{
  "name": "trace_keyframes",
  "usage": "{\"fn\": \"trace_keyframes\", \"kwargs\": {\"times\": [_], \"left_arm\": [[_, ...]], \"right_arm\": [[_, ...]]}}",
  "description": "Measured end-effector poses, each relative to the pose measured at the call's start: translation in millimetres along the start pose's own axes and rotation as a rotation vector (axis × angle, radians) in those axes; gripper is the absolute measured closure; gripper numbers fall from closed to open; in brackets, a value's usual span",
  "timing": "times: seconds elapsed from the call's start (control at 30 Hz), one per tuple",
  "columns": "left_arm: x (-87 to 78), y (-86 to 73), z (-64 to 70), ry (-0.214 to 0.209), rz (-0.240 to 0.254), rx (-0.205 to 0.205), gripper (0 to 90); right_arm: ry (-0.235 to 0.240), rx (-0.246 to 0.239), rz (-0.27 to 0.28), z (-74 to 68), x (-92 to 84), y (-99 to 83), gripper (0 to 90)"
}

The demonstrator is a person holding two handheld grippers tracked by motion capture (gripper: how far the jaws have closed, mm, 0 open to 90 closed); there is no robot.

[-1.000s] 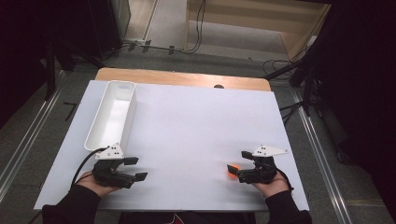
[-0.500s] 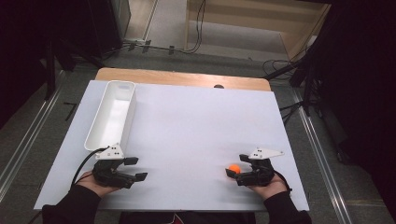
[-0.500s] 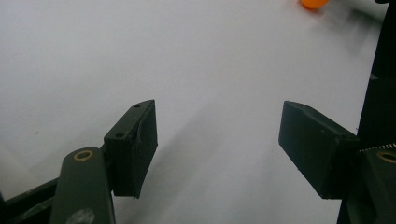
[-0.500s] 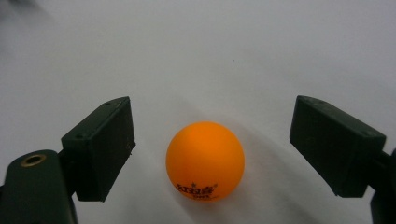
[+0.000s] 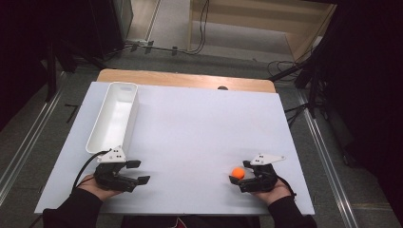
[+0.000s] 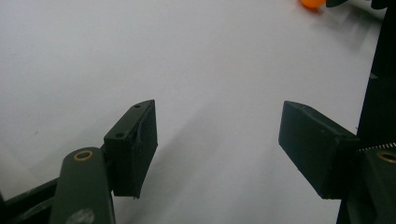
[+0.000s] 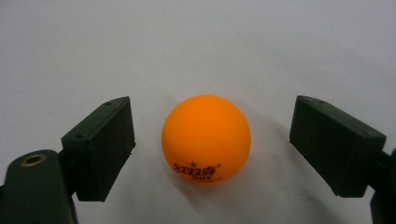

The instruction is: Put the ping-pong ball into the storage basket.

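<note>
Right gripper (image 7: 210, 140) spread wide on the white table (image 5: 199, 133), jaws flanking the orange ping-pong ball (image 7: 206, 139) without touching; ball dead centre between them, near the table's front right. Left gripper (image 6: 217, 149) also spread, empty, well apart. White bin (image 5: 114, 118) far left.

An orange ball (image 7: 206, 139) sits at the centre of the frame on the white table (image 7: 196, 42), dark print low on its front. My gripper (image 7: 212, 147) stands wide, one jaw lower left, one lower right, neither touching it.
</note>
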State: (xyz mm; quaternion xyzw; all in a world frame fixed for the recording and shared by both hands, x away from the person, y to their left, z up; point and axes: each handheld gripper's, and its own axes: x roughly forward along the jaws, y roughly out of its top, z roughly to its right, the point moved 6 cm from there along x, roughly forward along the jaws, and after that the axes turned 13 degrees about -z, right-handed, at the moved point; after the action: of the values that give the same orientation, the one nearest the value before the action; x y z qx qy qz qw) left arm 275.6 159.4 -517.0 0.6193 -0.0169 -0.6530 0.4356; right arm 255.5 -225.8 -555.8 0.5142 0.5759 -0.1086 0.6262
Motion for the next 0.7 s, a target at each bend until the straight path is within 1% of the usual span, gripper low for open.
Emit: {"fn": "trace_keyframes", "kwargs": {"times": [0.07,0.1,0.13,0.17,0.27,0.43,0.5,0.57,0.6,0.63,0.7], "left_arm": [[0.0,0.0,0.0,0.000,0.000,0.000,28.7],[0.1,0.0,0.0,0.002,0.001,-0.002,28.7],[0.2,0.0,-0.1,0.002,0.001,-0.001,28.7],[0.2,0.1,-0.1,0.002,0.000,-0.002,28.7],[0.3,0.0,-0.1,0.002,0.001,-0.001,28.7],[0.2,0.0,-0.2,0.002,0.000,-0.002,28.7],[0.3,0.0,-0.2,0.003,0.000,-0.001,28.7],[0.3,0.0,-0.2,0.003,0.000,-0.001,28.7],[0.3,0.0,-0.1,0.003,0.001,-0.003,28.7],[0.3,0.0,-0.1,0.003,0.000,-0.003,28.7],[0.4,0.0,-0.1,0.004,-0.001,-0.002,28.7]], "right_arm": [[-0.009,-0.013,-0.004,0.2,1.1,-0.7,12.8],[-0.007,-0.013,-0.015,-0.5,1.2,-1.7,12.9],[-0.011,-0.022,-0.027,-1.1,2.7,-2.7,12.9],[-0.011,-0.022,-0.027,-1.1,2.7,-2.7,12.9],[-0.021,-0.036,-0.051,-2.4,5.4,-4.7,12.9],[-0.029,-0.047,-0.052,-2.3,5.2,-4.9,14.3],[-0.040,-0.050,-0.058,-2.7,5.3,-5.2,14.6],[-0.053,-0.058,-0.058,-2.7,5.2,-5.3,19.3],[-0.064,-0.071,-0.061,-2.3,4.4,-5.9,21.6],[-0.067,-0.082,-0.060,-2.0,4.4,-6.0,21.9],[-0.068,-0.075,-0.062,-2.3,4.0,-6.3,23.8]]}}
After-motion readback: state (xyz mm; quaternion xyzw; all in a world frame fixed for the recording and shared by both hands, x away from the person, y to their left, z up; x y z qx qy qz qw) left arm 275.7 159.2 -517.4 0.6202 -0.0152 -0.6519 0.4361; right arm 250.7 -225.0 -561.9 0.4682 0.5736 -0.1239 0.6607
